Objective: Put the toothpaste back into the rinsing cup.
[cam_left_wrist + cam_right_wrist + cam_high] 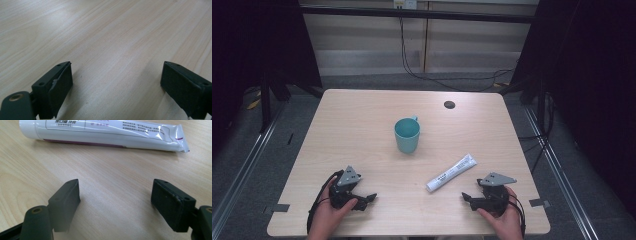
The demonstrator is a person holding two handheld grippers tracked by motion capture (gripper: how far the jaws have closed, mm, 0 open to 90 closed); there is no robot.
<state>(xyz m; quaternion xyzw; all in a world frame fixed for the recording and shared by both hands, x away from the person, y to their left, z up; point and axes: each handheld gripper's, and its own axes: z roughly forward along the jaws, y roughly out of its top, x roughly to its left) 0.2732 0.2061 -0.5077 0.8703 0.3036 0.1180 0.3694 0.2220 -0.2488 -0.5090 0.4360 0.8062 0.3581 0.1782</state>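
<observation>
A teal cup (pixel 407 135) stands upright near the middle of the wooden table (pixel 362 120). To its right and nearer me lies a white tube (pixel 452 172), flat on the wood at a slant. In the right gripper view the white tube (pixel 100 132) lies just beyond the jaws. My right gripper (pixel 466 196) rests on the table near the front right, open and empty, with a hand around it; its jaws stand wide apart (pixel 116 200). My left gripper (pixel 371 198) rests at the front left, also open and empty, over bare wood (pixel 116 80).
A small dark round hole (pixel 449 104) sits near the table's far edge. Tape marks (pixel 277 207) lie at the front corners. Dark frames and cables stand on the floor around the table.
</observation>
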